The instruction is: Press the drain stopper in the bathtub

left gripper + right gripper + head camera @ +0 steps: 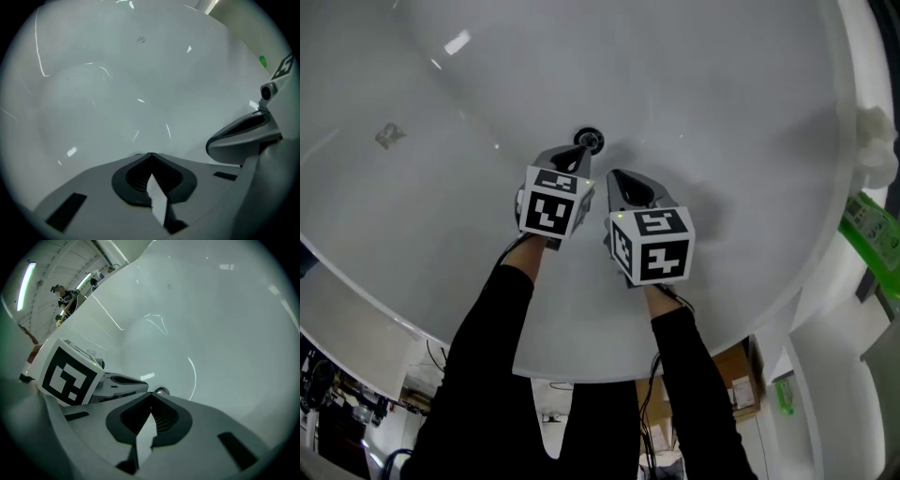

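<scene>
The round chrome drain stopper [590, 141] sits in the floor of the white bathtub [722, 112]. My left gripper [579, 151] is shut on nothing, and its tip is right at the stopper's near edge. In the left gripper view the shut jaws hide the stopper. My right gripper [614, 175] is also shut and empty, a little nearer and to the right of the drain. In the right gripper view the stopper [161, 391] peeks out just beyond the right gripper [151, 393], beside the tip of the left gripper [117, 383].
The tub's rim [848, 122] curves along the right, with a white lump [875, 141] on it and a green-labelled thing [868, 221] beyond. A cardboard box [739, 375] stands outside the near wall. A small mark [389, 136] is on the tub's left side. A person [65, 295] stands far off.
</scene>
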### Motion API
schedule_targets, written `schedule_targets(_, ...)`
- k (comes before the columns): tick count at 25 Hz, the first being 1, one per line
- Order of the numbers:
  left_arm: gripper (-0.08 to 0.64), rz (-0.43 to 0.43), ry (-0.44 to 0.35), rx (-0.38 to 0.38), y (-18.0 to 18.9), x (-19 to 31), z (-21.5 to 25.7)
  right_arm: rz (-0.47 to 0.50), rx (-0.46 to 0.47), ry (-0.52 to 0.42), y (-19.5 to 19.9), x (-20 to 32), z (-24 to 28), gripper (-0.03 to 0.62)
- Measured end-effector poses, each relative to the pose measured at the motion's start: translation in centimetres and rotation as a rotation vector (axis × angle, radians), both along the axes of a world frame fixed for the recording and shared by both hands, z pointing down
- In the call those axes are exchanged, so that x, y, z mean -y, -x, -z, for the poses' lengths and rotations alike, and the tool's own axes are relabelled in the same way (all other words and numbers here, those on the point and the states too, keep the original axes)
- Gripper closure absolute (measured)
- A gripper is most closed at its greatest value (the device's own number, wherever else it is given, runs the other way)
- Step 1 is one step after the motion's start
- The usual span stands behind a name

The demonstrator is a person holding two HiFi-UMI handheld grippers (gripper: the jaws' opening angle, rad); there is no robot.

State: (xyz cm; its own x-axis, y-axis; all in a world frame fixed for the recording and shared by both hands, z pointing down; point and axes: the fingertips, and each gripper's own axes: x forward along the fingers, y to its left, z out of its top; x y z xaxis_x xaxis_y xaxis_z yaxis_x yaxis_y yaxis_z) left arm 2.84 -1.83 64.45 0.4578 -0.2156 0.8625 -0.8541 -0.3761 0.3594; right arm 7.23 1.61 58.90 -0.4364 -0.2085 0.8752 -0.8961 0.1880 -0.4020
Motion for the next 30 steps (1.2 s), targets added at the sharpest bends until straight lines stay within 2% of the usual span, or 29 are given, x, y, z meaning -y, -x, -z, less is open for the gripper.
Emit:
schedule_targets(15, 0.555, 0.062, 0.074, 0.005, 0.5, -1.2, -6.3, 0.084, -0.027, 0.04, -0.6, 0.9, -6.5, 0.589)
schedule_targets(30, 0.555, 0.094, 0.15, 0.04, 0.6, -2.6, -11.1, 0.087, -0.021, 0.055, -0.8, -0.4, -8.2, 0.589)
